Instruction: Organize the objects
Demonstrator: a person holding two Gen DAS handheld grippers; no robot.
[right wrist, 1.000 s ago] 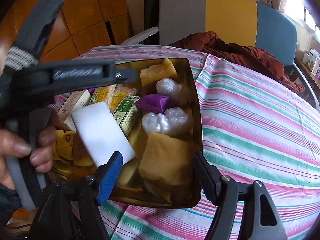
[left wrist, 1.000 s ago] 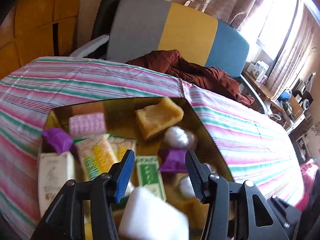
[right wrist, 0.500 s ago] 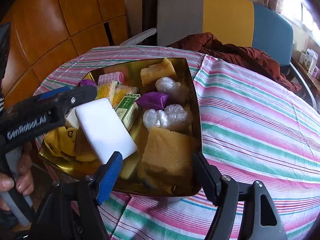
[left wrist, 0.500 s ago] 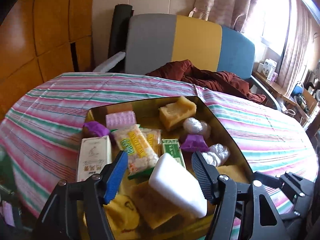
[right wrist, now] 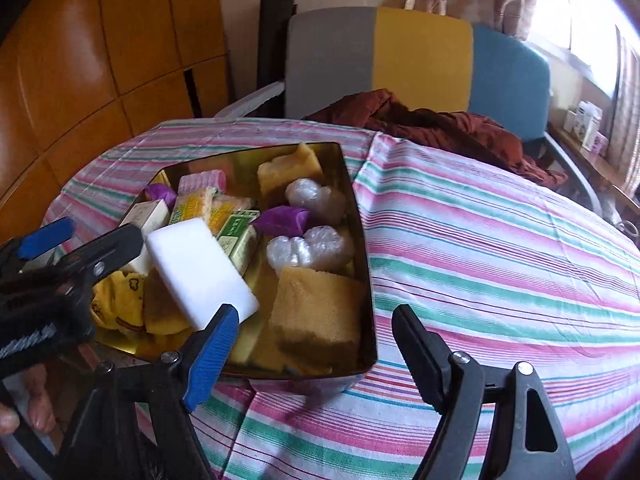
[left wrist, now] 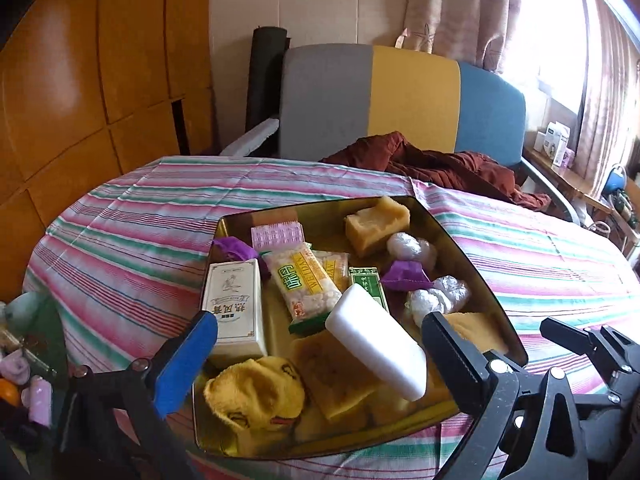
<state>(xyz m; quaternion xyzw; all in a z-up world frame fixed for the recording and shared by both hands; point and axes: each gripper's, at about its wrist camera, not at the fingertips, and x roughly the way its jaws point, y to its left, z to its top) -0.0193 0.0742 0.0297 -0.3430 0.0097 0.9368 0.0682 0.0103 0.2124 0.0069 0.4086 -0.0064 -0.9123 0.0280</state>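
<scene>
The left wrist view showed what the right one hid: a white box (left wrist: 236, 308) with Chinese print standing at the tray's left side, a yellow sock (left wrist: 256, 394) at the near left corner, and clutter off the bench's left edge. The right wrist view alone showed the person's hand (right wrist: 24, 408) on the left gripper's handle, and the wide bare stretch of striped cloth (right wrist: 500, 248) to the right of the tray.

The gold tray (left wrist: 476, 276) sat on the bench near its near edge, full of small things; the white sponge block (left wrist: 376, 340) lay tilted on top of them near the front, propped on a tan sponge (left wrist: 332, 376). Open room lay to the tray's right and beyond it, up to the brown cloth (left wrist: 440, 160) at the far edge.

The left gripper (left wrist: 320, 360) was released, jaws wide on either side of the block without touching it; they had just been opening. 1 second earlier the block sat close between those jaws, and the gripper had since drawn back from the tray. The right gripper (right wrist: 316, 340) was also released, nothing between its jaws, which had just widened; it hovered over the tray's near right corner.
</scene>
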